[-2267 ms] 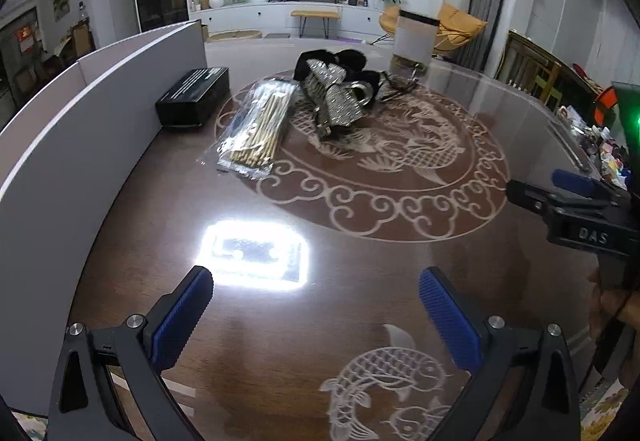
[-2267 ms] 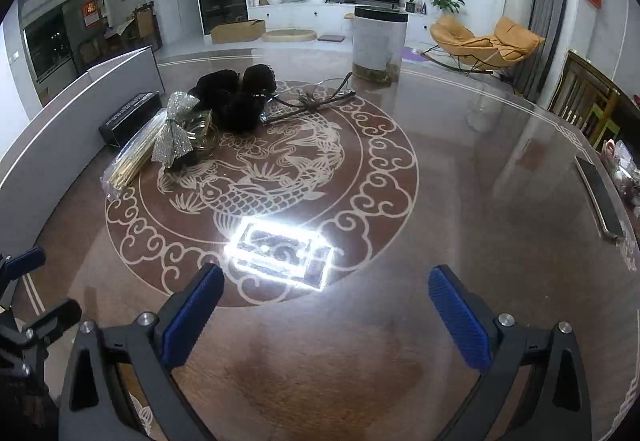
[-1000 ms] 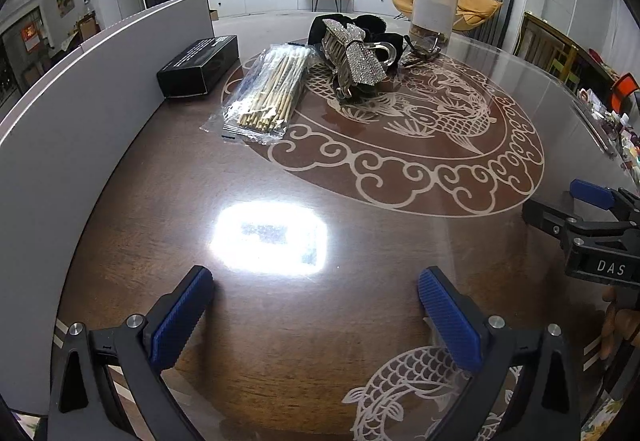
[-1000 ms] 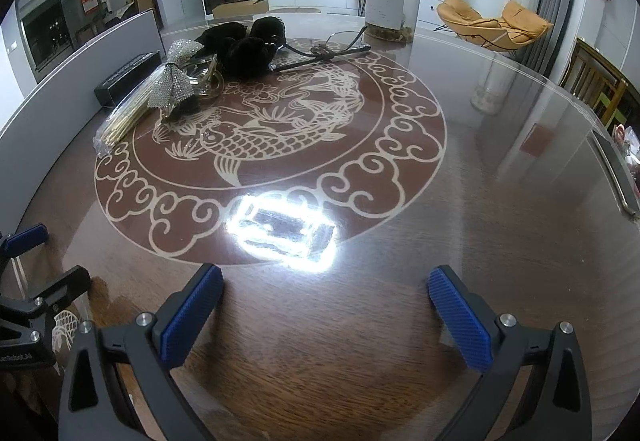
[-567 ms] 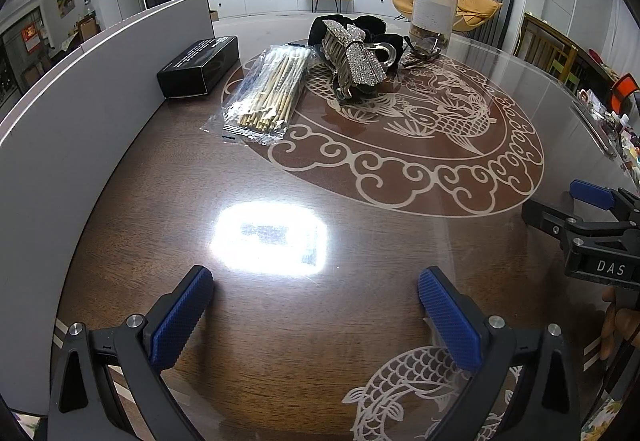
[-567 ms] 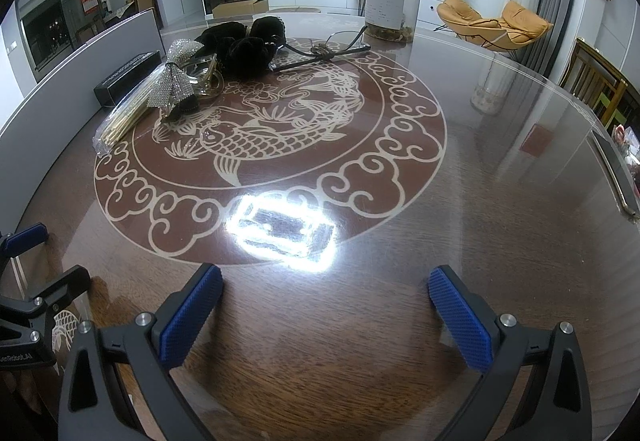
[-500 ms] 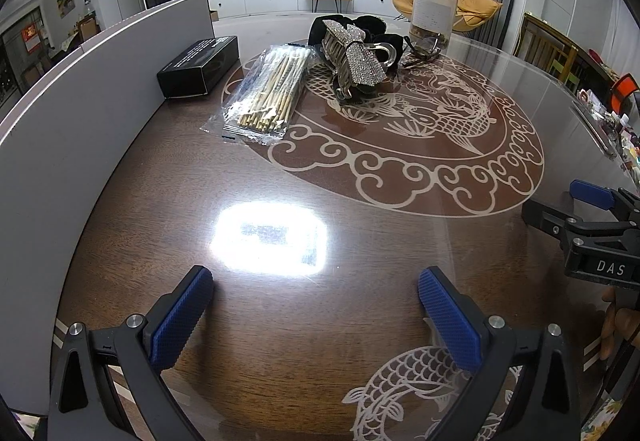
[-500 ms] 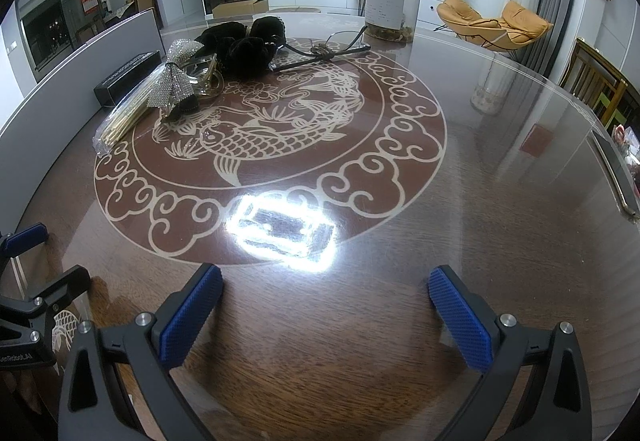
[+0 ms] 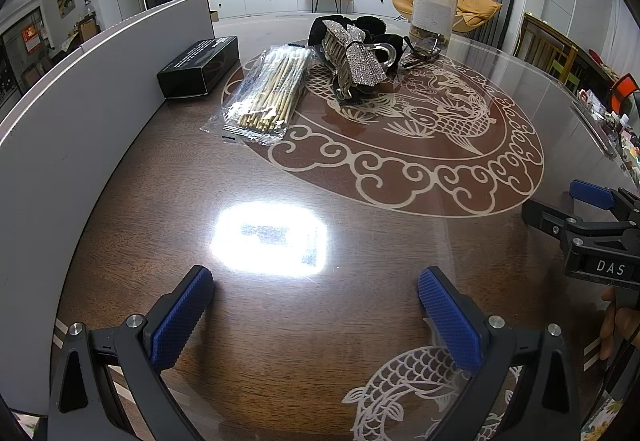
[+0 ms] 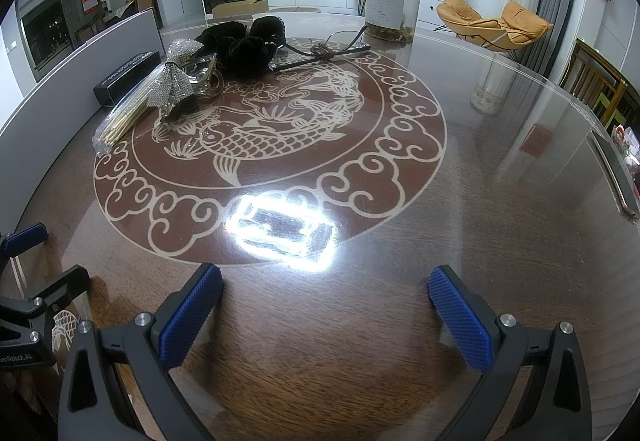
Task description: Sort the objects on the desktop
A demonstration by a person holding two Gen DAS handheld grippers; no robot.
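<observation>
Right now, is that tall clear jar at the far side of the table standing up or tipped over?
Upright: the jar stands on its base, dark lid on top.

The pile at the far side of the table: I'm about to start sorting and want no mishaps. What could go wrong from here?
1. The rhinestone bow lies on the clear hair clip and against the black fuzzy items; grabbing one may drag the others.
2. The bag of sticks is thin and flat, so the fingers may slip off its film.
3. The glasses lie near the tall jar; a careless reach could knock it.
</observation>
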